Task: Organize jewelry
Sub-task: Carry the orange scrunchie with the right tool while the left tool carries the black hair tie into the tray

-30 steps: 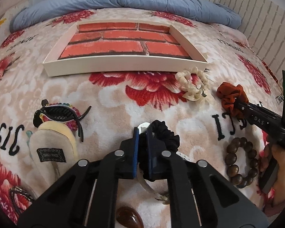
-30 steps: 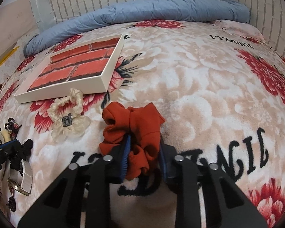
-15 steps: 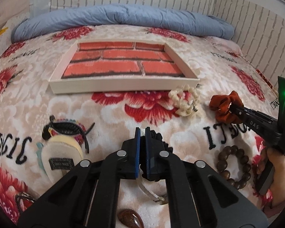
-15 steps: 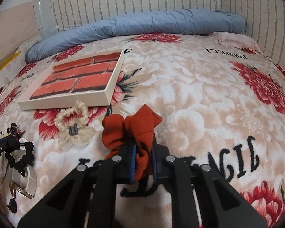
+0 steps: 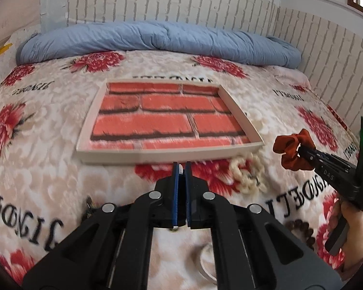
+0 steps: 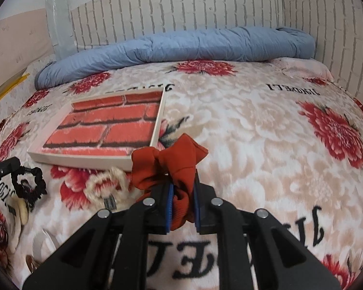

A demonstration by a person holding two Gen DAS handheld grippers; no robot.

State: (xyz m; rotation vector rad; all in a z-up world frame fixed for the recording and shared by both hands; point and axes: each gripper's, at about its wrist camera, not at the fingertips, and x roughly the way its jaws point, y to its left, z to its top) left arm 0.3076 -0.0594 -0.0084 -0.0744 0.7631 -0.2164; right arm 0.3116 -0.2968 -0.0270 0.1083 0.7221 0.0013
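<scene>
Right hand-held gripper (image 6: 183,188) clamps a rust-orange fabric scrunchie (image 6: 171,166); left hand-held gripper (image 5: 181,169), closed, dangles a black scrunchie (image 6: 30,184) from its tip.

Left wrist fisheye: looks forward and down along black fingers at lower centre, facing shallow white tray with red brick-print floor (image 5: 167,118) mid-frame, fairly near. Right wrist fisheye: same tilt, set further right, same tray (image 6: 104,130) at centre left. Shared: tray, rolled blue quilt (image 5: 157,38) (image 6: 181,46) across top, white brick wall behind.
</scene>
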